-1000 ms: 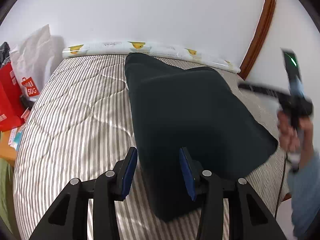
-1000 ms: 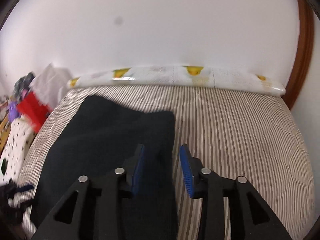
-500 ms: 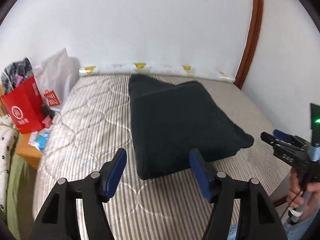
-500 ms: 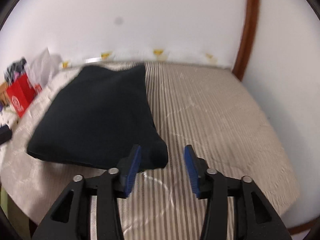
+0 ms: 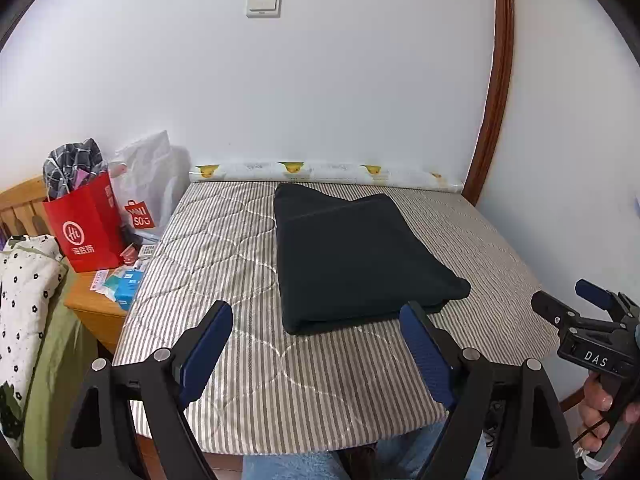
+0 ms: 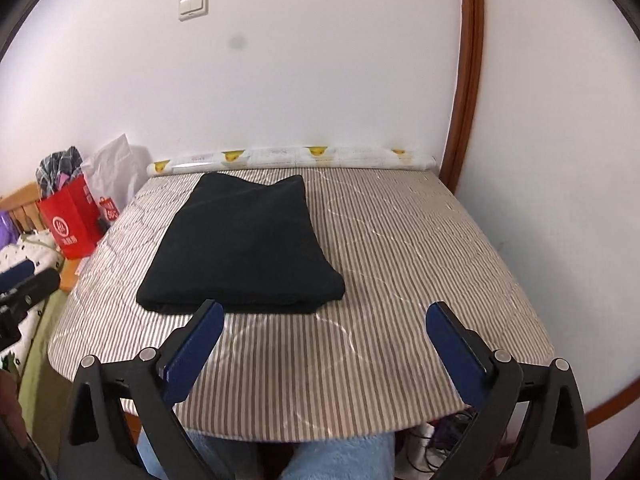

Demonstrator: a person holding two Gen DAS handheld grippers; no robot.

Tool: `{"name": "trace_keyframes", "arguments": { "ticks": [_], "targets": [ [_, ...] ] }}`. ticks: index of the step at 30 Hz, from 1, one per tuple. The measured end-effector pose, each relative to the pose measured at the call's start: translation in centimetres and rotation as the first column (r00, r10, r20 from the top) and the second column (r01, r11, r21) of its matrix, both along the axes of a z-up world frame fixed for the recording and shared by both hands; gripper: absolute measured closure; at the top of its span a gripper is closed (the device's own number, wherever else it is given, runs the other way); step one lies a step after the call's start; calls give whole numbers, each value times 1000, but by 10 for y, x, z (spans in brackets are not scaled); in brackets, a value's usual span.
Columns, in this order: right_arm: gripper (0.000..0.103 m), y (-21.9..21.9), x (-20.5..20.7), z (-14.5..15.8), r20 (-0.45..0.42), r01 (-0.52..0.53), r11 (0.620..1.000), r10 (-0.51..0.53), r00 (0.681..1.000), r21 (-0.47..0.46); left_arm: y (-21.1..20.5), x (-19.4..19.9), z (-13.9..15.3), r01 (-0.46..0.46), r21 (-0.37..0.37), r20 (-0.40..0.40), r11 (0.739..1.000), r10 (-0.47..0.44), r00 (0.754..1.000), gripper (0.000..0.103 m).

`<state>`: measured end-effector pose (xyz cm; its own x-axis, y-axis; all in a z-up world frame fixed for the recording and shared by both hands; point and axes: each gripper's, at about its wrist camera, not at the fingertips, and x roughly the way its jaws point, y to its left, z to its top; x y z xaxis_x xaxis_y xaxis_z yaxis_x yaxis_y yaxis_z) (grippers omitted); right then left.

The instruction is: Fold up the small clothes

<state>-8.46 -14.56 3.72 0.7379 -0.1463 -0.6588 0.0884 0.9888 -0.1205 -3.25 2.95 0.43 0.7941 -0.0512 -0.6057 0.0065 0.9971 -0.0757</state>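
Observation:
A dark folded garment (image 5: 352,256) lies flat on the striped mattress (image 5: 224,264), a neat rectangle with its near edge facing me; it also shows in the right wrist view (image 6: 244,244). My left gripper (image 5: 316,324) is open and empty, held back above the near edge of the bed. My right gripper (image 6: 320,324) is open wide and empty, also back from the garment. The right gripper also shows at the right edge of the left wrist view (image 5: 576,304).
A red paper bag (image 5: 88,224) and a white plastic bag (image 5: 148,184) stand at the bed's left on a wooden nightstand (image 5: 92,304). A duck-print roll (image 5: 320,170) lies along the wall. A wooden door frame (image 5: 492,92) rises at the right.
Both grippers pulled back from the garment toward the near edge of the bed and opened wider. The garment stayed folded on the mattress.

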Motion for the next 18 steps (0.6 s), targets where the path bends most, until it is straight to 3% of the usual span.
{"name": "trace_keyframes", "arguments": {
  "ticks": [18],
  "targets": [
    [2,-2,-24,8,27,7,1000,-7,1000,-7,0,-14,-1,-6,11,-2,1000,6,1000,18]
  ]
}}
